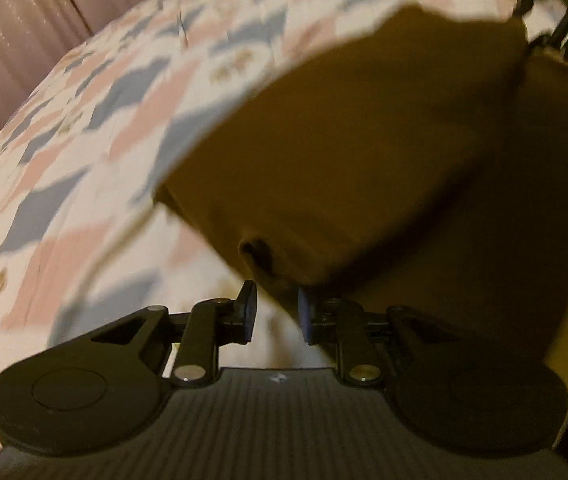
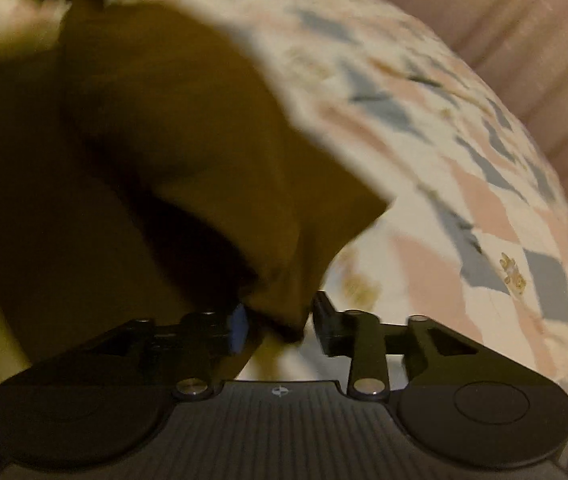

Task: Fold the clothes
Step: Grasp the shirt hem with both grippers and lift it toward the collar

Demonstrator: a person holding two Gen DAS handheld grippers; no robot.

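A mustard-brown garment (image 1: 364, 152) is lifted above a patterned bedspread (image 1: 83, 128). In the left wrist view its lower corner hangs between the fingers of my left gripper (image 1: 275, 312), whose jaws stand a little apart around the cloth. In the right wrist view the same garment (image 2: 163, 140) fills the left half, and its lower edge sits between the fingers of my right gripper (image 2: 279, 320), jaws also slightly apart on the cloth. The other gripper (image 1: 564, 8) shows at the top right of the left wrist view. Both views are motion-blurred.
The bedspread (image 2: 464, 184) has pink, grey-blue and white diamonds. A pink padded headboard or wall (image 1: 11, 32) runs behind it, also in the right wrist view (image 2: 524, 20).
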